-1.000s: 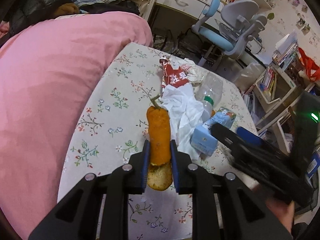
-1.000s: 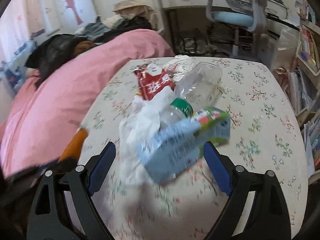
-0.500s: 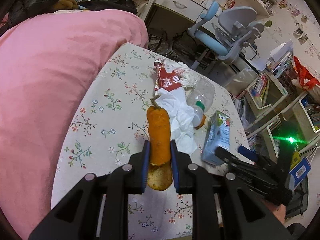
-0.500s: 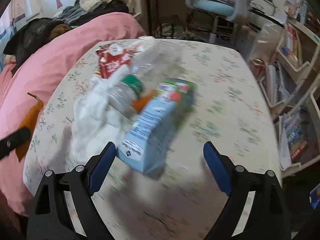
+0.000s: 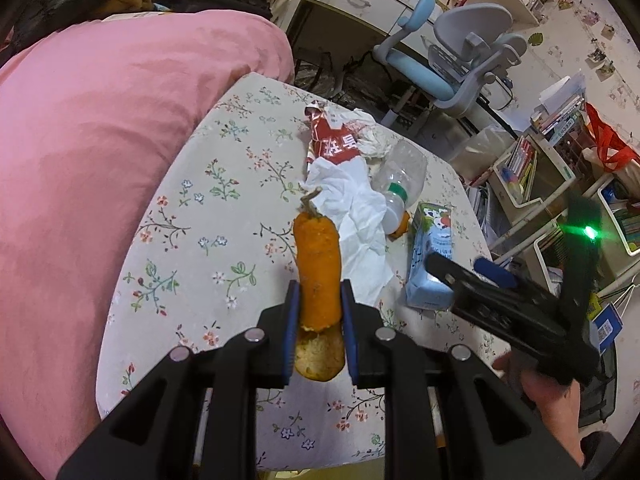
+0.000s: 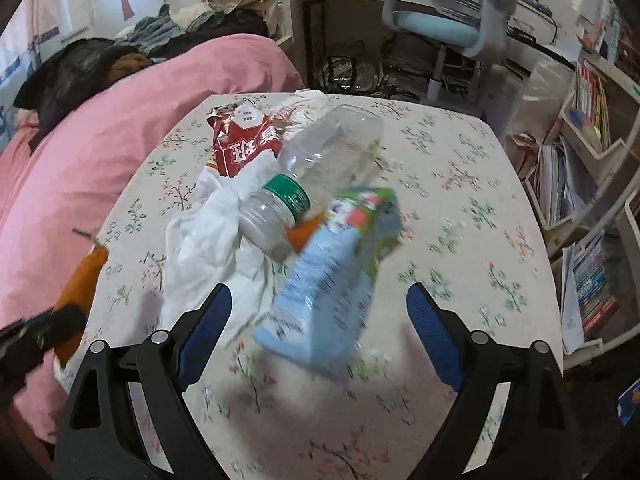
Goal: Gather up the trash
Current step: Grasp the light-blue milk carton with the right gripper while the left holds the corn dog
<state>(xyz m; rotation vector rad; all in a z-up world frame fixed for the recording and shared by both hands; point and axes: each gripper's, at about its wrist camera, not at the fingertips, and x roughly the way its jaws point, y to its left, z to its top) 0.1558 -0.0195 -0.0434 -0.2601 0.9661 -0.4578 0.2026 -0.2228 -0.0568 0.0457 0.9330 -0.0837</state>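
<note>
Gathering the litter off the flowered desk point(image 5: 224, 216) is under way, and one piece is already in hand: the left tool point(image 5: 318, 320) is clamped on a half-peeled orange fruit skin point(image 5: 318, 264), its blue pads pressing both sides near the lower end, with the stem sticking up toward the middle of the frame. The piece looks lifted clear of the cloth, though I cannot be sure of that.

The right tool point(image 6: 316, 324) stands wide apart with nothing gripped. In its own view the light-blue drink carton point(image 6: 332, 280) lies between the two blue pads at lower centre, with clear space on either side, so neither pad touches it. Just above the carton sit the clear plastic bottle point(image 6: 320, 168) with its green band, a crumpled white tissue point(image 6: 208, 240) to the left, and a red snack wrapper point(image 6: 244, 144) at upper left. All of these rest on the desk, crowded close together.

The step in hand appears to be lining up the second pickup on the carton. The next move would call for lowering the right tool so both pads straddle the carton's narrow sides, then closing. The bottle neck lies against the carton's far end and could get nudged or caught.
</note>
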